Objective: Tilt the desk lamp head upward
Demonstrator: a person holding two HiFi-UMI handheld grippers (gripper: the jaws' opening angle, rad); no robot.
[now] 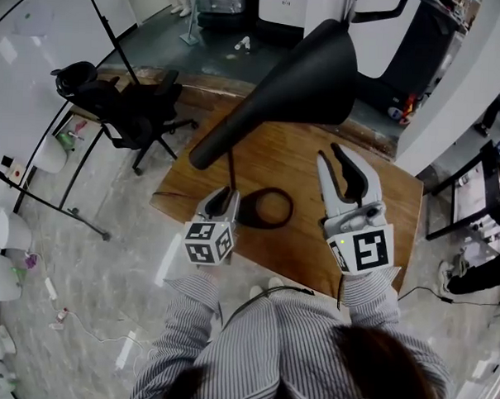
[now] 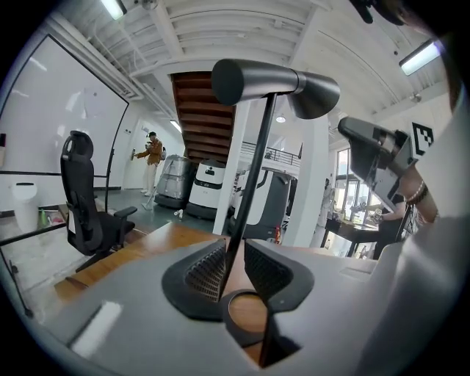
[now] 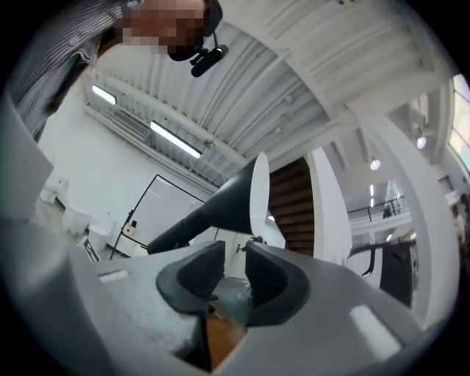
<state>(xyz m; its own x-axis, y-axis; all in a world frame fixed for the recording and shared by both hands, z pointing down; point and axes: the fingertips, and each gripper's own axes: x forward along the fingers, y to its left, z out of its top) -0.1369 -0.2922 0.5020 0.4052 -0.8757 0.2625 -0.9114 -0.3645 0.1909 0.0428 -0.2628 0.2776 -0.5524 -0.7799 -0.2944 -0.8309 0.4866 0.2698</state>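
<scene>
A black desk lamp stands on the wooden desk (image 1: 382, 208). Its cone-shaped head (image 1: 309, 73) lies nearly level, wide mouth toward the right. A thin stem (image 1: 232, 165) runs down to a ring base (image 1: 266, 208). My left gripper (image 1: 222, 203) is at the lower stem. In the left gripper view the stem (image 2: 253, 161) passes between the pads of the left gripper (image 2: 235, 268), close to the left pad, with a gap on the right. My right gripper (image 1: 341, 169) points up just under the head's rim, open and empty. In the right gripper view the lamp head (image 3: 220, 205) sits just beyond the right gripper (image 3: 235, 272).
A black office chair (image 1: 126, 106) stands left of the desk on the pale floor. A black stand's legs (image 1: 59, 203) cross the floor at far left. Machines (image 2: 209, 187) and a person (image 2: 152, 158) are far behind. Dark furniture (image 1: 481, 205) sits to the right.
</scene>
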